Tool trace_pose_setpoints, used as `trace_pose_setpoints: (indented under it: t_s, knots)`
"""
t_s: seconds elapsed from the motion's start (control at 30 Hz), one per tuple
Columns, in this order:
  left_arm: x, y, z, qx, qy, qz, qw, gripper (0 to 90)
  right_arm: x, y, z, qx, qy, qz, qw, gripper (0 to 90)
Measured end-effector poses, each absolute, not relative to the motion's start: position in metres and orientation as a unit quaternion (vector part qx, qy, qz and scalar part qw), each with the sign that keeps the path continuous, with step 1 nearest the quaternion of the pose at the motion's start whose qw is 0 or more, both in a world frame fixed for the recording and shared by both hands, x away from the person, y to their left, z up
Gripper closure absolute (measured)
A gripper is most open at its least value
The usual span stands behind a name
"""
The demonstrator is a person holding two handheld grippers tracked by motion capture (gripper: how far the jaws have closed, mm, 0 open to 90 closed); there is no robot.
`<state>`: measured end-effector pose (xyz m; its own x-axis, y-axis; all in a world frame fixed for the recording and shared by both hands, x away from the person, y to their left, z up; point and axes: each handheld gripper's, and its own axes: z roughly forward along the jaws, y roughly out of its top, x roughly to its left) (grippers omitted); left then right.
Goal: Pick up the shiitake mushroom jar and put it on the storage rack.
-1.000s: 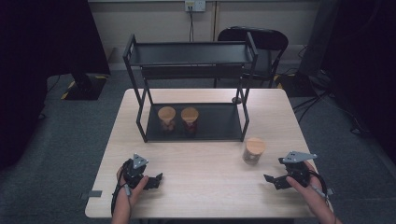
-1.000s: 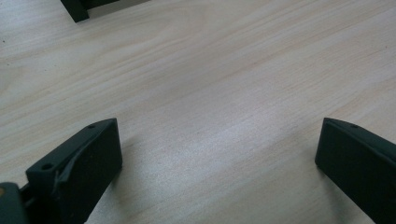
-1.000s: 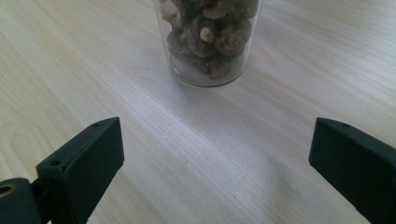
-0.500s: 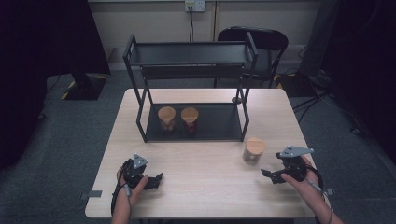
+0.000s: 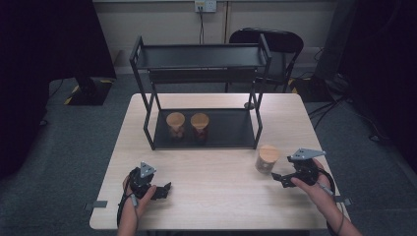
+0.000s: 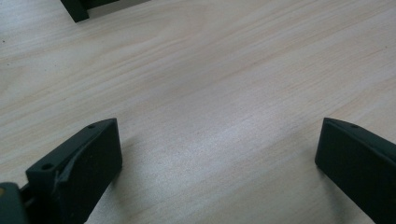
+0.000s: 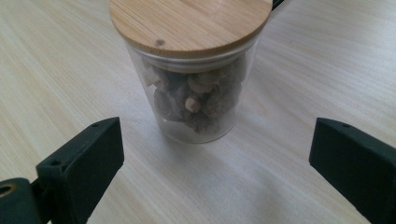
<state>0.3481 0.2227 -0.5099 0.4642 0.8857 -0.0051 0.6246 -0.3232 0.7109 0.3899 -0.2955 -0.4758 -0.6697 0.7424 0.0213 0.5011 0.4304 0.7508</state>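
Right of centre in the high view, my right gripper [image 5: 281,178] points at the glass jar [image 5: 267,159], just short of it.

Seen along my right gripper [image 7: 212,158], the jaws stand wide apart and hold nothing; the jar [image 7: 194,79] stands upright on the table [image 7: 60,70] in the upper middle of the frame, between the two jaws but beyond their tips, its bamboo lid [image 7: 189,21] on and brown lumps inside. At lower left of the high view my left gripper [image 5: 162,189] rests low over the table [image 5: 216,196], jaws equally wide and empty, bare wood between them [image 6: 215,154]. Further up, two more lidded jars [image 5: 175,123] [image 5: 199,124] stand side by side on the lower shelf of the black rack [image 5: 201,56].
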Motion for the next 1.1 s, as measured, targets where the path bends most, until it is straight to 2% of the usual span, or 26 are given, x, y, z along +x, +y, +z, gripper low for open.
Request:
trace_pose_setpoints:
  t_s: [1.1]
  knots:
    - [0.348,0.223,-0.51,0.789,0.478,0.197,0.331,0.2,0.413,-0.264,-0.485,0.354,0.839,0.381,0.16,6.5]
